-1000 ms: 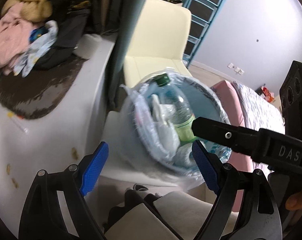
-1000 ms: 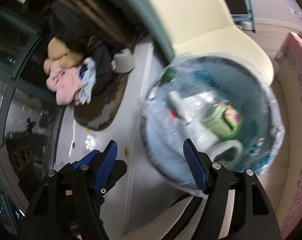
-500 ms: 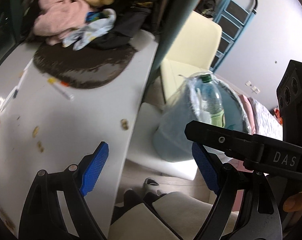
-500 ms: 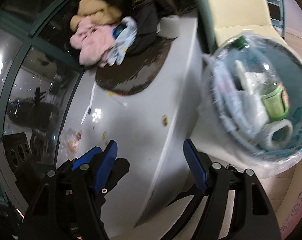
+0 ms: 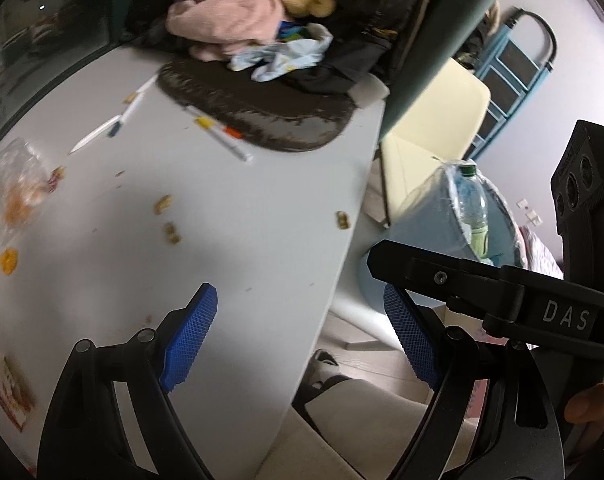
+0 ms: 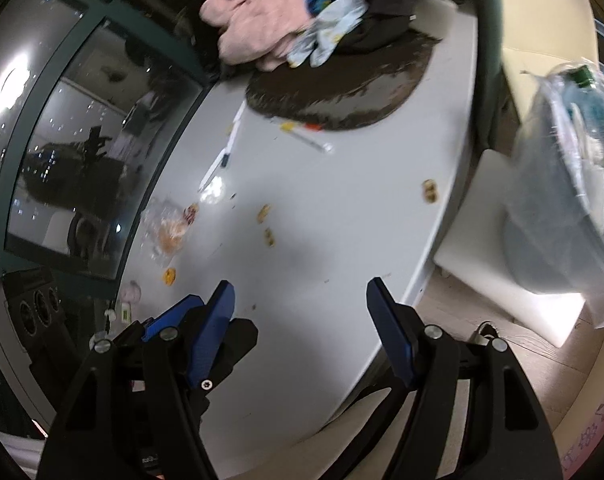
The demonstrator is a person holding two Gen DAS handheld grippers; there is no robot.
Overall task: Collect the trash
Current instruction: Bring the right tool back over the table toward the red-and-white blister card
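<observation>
Two grippers are hanging over the near edge of a white table (image 5: 262, 200), both angled steeply downward. The left gripper (image 5: 302, 336) is standing wide, its blue pads well apart with nothing between them, and the right gripper (image 6: 302, 332) is likewise gaping with only bare tabletop showing between its fingers. In the left wrist view the black body of the right gripper is crossing in front, and a fingertip of the person's hand (image 5: 590, 404) is showing at the lower right. The trash is lying scattered on the table: several peanut shells (image 5: 170, 232) are sitting near the middle, another shell (image 5: 343, 220) is resting close to the table's right edge, an orange scrap (image 5: 8, 261) is lying toward the left, and a crumpled clear wrapper (image 5: 14, 196) with something orange inside is sitting beyond it. Pens (image 5: 222, 134) are lying farther back, beside a dark fuzzy mat (image 5: 270, 116) that is carrying a heap of pink clothes (image 5: 226, 20). Off the table's right side, a blue bin (image 5: 430, 216) lined with a clear bag is standing on a low white stool (image 6: 482, 240), and a plastic bottle (image 5: 472, 204) with a green cap is sticking up inside it. A cream chair (image 5: 434, 120) is standing behind the bin.
</observation>
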